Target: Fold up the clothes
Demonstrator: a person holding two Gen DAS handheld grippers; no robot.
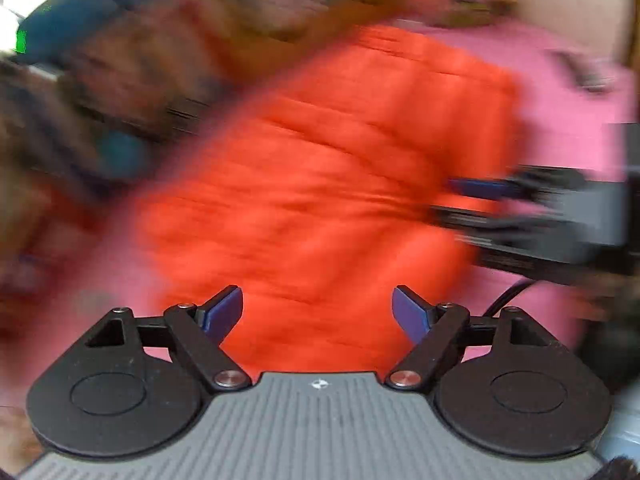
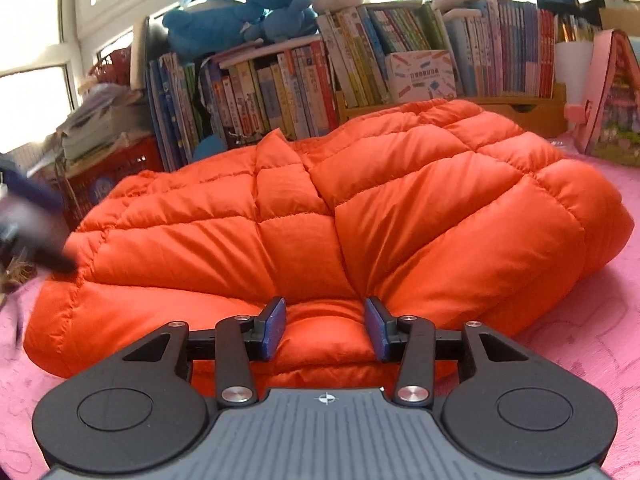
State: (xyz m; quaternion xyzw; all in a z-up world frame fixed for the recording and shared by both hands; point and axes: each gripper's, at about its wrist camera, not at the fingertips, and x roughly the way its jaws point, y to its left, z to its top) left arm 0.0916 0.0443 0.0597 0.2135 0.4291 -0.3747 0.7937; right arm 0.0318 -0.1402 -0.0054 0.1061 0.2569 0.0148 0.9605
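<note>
An orange quilted puffer jacket (image 2: 360, 208) lies bunched and folded on a pink cloth (image 2: 592, 320). My right gripper (image 2: 326, 320) is at the jacket's near edge. Its blue pads (image 2: 276, 322) are partly closed on a thick fold of the padding, and creases run toward them. In the heavily blurred left wrist view the jacket (image 1: 320, 168) fills the middle. My left gripper (image 1: 318, 312) stands open just above it, with nothing between its fingers. The right gripper (image 1: 520, 208) shows there as a dark blur at the jacket's right side. The left gripper (image 2: 28, 216) is a blur at the left edge of the right wrist view.
Behind the jacket runs a row of upright books (image 2: 360, 60) with blue and white plush toys (image 2: 240, 12) on top. A red crate (image 2: 104, 176) with stacked papers stands at the left. A pink toy house (image 2: 608, 100) is at the right, and a window (image 2: 32, 40) at the far left.
</note>
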